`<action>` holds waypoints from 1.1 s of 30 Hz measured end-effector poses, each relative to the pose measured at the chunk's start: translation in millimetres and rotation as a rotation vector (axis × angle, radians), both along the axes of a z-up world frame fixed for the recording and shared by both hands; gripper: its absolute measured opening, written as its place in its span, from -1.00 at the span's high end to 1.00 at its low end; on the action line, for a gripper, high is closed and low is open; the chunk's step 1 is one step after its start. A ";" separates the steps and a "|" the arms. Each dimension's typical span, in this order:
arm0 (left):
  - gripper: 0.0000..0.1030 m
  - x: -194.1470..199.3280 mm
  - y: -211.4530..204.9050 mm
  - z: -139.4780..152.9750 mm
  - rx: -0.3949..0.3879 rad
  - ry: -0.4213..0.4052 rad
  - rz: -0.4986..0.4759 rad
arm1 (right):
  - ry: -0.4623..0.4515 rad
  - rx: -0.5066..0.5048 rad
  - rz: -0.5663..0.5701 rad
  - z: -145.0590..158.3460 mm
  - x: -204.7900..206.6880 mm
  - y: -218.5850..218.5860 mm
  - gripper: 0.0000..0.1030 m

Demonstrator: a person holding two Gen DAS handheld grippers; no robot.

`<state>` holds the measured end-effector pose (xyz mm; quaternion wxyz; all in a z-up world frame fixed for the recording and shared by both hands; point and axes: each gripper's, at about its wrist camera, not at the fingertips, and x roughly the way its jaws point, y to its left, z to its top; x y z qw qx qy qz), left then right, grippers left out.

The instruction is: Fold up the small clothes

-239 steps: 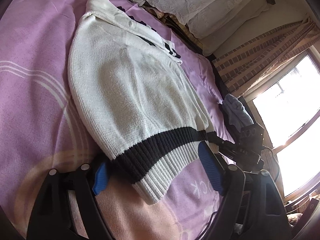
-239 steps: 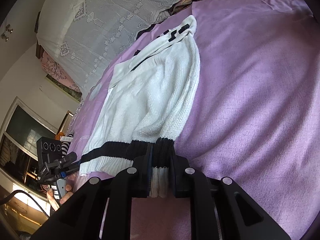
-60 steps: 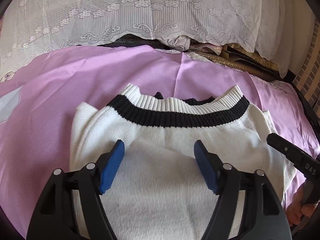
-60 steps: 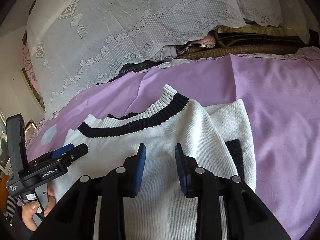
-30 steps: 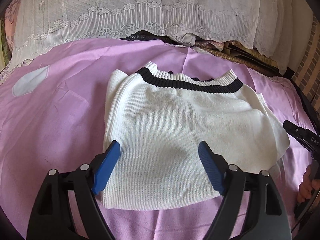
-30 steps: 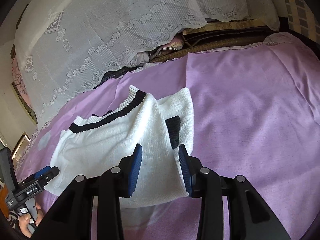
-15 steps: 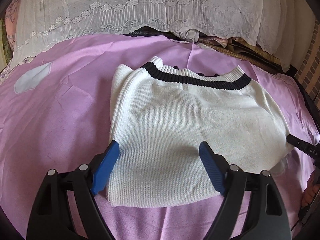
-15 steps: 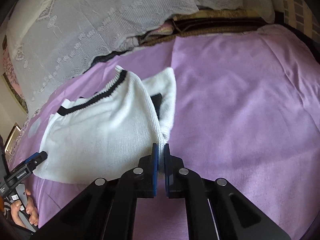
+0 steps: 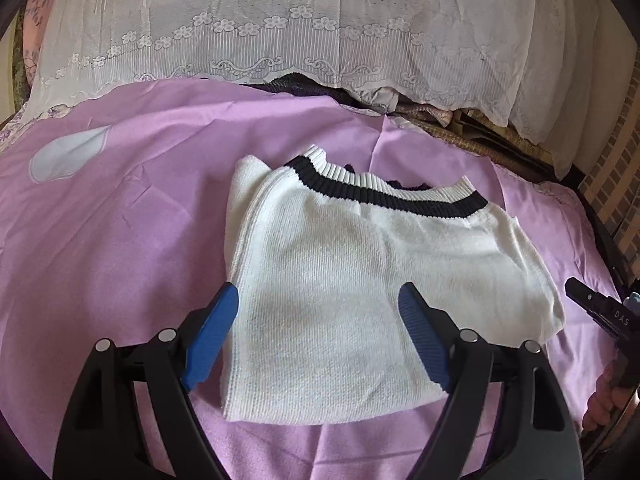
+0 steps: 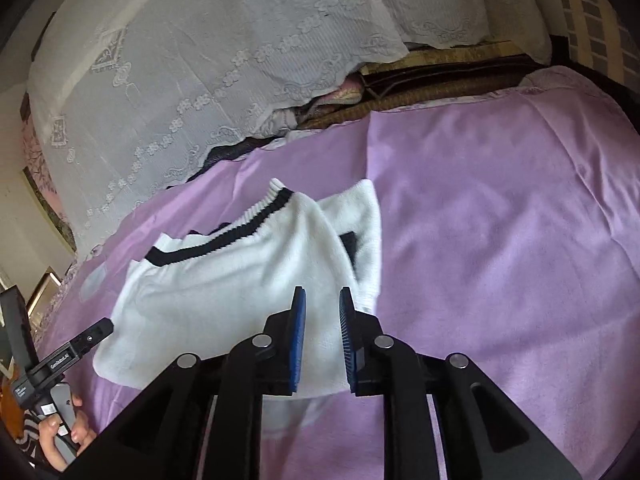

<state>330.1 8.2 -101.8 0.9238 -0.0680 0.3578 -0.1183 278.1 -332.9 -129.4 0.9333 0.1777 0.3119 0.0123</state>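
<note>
Folded white sweater (image 9: 360, 292) lies flat on purple bed (image 9: 120, 248), black-striped hem toward lace cover (image 9: 280, 32). Your left tool (image 9: 318, 320) spread wide above near edge, gripping nothing. Your right tool (image 10: 322, 312) opening, narrow gap, pads clear of the sweater's right corner.

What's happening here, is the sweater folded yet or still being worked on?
A person with a handheld gripper in each hand is folding a white knit sweater with a black stripe on a purple bedsheet. It lies folded into a compact rectangle, striped hem on the far side. The left gripper hangs wide open over the near edge, gripping nothing. The right gripper is opening its narrow jaws at the sweater's right corner, pads clear of the fabric.
</note>
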 end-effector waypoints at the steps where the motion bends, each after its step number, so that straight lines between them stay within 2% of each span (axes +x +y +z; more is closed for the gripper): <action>1: -0.55 3.6 -3.1 -0.2 0.007 0.000 0.000 | 0.003 0.004 0.021 1.0 5.9 7.2 0.64; 3: -0.55 9.9 -10.7 -5.2 0.045 0.008 0.004 | 0.016 0.008 0.066 -0.4 17.8 21.5 0.50; 5: -0.56 16.2 -19.6 -17.3 0.109 0.041 0.001 | 0.032 -0.016 0.091 -7.2 27.8 35.0 0.21; 7: -0.57 18.9 -25.9 -23.1 0.160 0.058 -0.004 | 0.077 -0.065 0.103 -21.9 38.4 42.4 0.11; 9: -0.61 16.6 -30.1 -23.2 0.193 0.048 -0.003 | 0.099 -0.035 0.120 -31.0 42.7 39.1 0.04; 11: -0.62 16.6 -32.5 -24.8 0.212 0.048 -0.003 | 0.080 0.016 0.156 -30.6 40.5 35.7 -0.26; 14: -0.62 15.2 -30.1 -25.2 0.202 0.047 -0.003 | 0.068 0.013 0.182 -29.9 37.2 40.0 -0.44; 17: -0.63 12.6 -30.1 -25.2 0.200 0.044 -0.003 | 0.046 -0.018 0.165 -25.7 29.1 44.3 -0.44; 21: -0.68 12.6 -29.4 -25.2 0.196 0.041 -0.007 | -0.045 -0.015 0.081 -14.6 9.1 33.4 -0.45; 23: -0.69 11.8 -29.0 -25.0 0.191 0.041 -0.008 | -0.065 0.006 0.002 -13.0 3.2 20.0 -0.63; 25: -0.71 11.5 -28.9 -24.8 0.190 0.042 -0.009 | -0.028 0.064 -0.068 -20.3 5.5 2.3 -0.71; 27: -0.72 11.2 -29.4 -24.8 0.191 0.042 -0.010 | 0.072 0.170 -0.084 -38.4 18.1 -15.0 -0.74; 28: -0.72 11.1 -29.4 -24.8 0.192 0.042 -0.010 | 0.085 0.202 -0.077 -42.4 21.1 -19.6 -0.77; 30: -0.73 11.1 -29.2 -24.9 0.191 0.042 -0.011 | 0.066 0.211 -0.057 -42.1 18.5 -18.3 -0.84; 33: -0.82 11.0 -29.9 -25.1 0.187 0.043 -0.016 | 0.083 0.163 -0.050 -41.4 20.5 -10.2 -0.88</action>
